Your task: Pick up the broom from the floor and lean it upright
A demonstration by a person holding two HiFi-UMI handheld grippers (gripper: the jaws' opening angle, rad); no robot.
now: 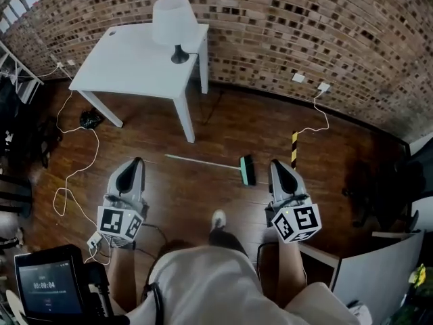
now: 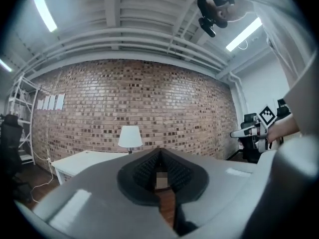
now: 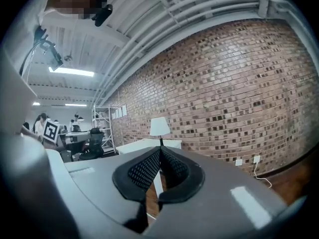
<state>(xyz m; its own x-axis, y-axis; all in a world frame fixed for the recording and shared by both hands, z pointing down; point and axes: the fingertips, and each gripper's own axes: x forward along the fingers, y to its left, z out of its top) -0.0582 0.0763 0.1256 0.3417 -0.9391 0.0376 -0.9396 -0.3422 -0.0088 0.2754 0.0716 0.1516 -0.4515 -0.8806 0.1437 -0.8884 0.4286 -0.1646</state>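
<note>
- left tool (image 1: 137,162): jaws clenched together with nothing between the pads. It is held level above the floor (image 1: 203,202) and points toward the brick wall (image 1: 325,32).
- right tool (image 1: 277,164): jaws also clenched on nothing. It runs parallel to the left tool and faces the same wall.
- broom (image 1: 210,162): lies flat on the floor, ahead of and between the two tool tips, touching neither.
- brush head (image 1: 247,170): dark, and near the right tool's tip on its inner side. The pale handle runs from it across toward the left tool; its free end lies ahead of that tool's tip.
- white tabletop (image 1: 128,66): ahead of the left tool, against the wall. A white lamp (image 1: 174,20) stands at its far edge.
- Both gripper views show the lamp just above the closed jaw tips.
- striped post (image 1: 294,149): yellow and black, just ahead of the right tool's tip.
- white cable (image 1: 76,175): trails over the floor on the outer side of the left tool.
- shoe (image 1: 218,219): on the floor between the tools, on the near side of the broom.
</note>
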